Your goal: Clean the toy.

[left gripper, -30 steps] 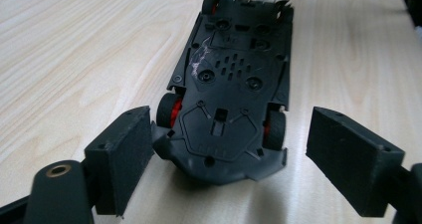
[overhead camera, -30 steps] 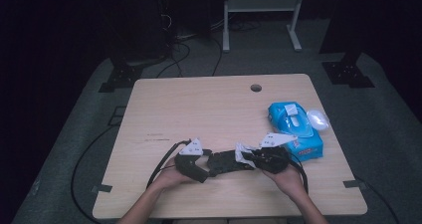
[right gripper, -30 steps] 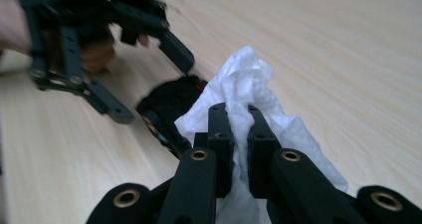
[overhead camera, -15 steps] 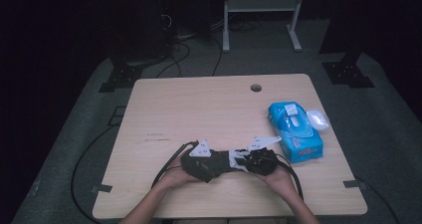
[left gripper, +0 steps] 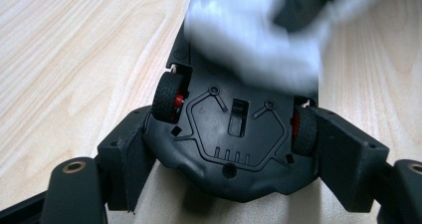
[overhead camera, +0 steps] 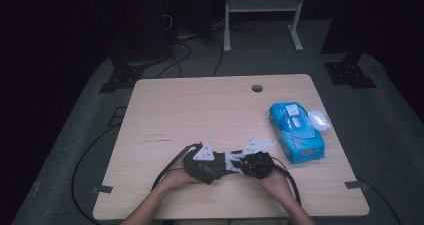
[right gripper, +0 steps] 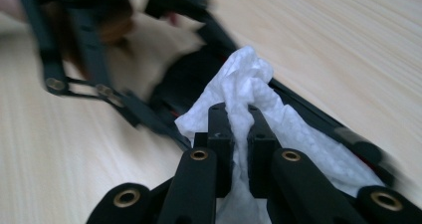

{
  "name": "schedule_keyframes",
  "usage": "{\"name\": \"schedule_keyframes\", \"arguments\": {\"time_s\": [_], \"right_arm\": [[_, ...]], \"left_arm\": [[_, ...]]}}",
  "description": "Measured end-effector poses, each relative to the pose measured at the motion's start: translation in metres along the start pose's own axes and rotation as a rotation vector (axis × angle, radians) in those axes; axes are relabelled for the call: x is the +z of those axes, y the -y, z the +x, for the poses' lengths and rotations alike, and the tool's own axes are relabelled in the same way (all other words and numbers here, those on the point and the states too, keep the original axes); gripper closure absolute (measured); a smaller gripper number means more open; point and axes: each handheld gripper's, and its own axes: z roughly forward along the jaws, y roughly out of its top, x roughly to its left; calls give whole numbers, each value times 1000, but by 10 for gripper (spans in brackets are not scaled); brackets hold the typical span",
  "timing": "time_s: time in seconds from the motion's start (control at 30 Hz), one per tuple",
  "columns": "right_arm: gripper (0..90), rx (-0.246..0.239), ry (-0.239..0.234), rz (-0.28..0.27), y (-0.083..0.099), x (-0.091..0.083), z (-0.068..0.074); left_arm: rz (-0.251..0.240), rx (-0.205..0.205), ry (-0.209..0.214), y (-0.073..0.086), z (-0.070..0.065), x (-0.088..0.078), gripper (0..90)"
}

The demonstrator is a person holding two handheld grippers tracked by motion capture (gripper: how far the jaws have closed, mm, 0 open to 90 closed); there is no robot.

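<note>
1. My left gripper has a black plastic toy car between its jaws, upside down, its flat underside and two small black wheels with red hubs facing the camera. The jaws have just been closing in; each pad sits against a side of the car by a wheel, though I cannot tell how firmly they press.
2. My right gripper is clamped narrow on a crumpled white wipe, the cloth bunched between the two black pads and spilling out above and below them.
3. In the left gripper view the wipe is a white blur lying on the far end of the car's underside.
4. From the high view, both grippers meet near the front edge of the pale wooden table, left gripper and right gripper pointed at each other, with the car between them.
5. A blue wipes packet lies well apart at the table's right side, with a small white oval object just beside it.
</note>
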Motion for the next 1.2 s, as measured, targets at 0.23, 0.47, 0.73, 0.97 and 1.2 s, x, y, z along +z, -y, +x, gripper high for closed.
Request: {"name": "schedule_keyframes", "arguments": {"time_s": [0.23,0.47,0.73,0.97,1.2], "right_arm": [[844,-14,68,2,5,-12,-7],[843,-32,29,-12,6,-4,4],[845,-1,71,-18,13,-18,-8],[844,-51,43,-20,5,-1,8],[844,2,77,-35,3,-4,-5]], "left_arm": [[-7,-5,8,2,1,-1,237],[2,1,8,-1,0,0,238],[-5,-2,7,0,0,-1,239],[-6,-5,3,0,-1,0,239],[-8,-4,7,-1,-1,1,239]]}}
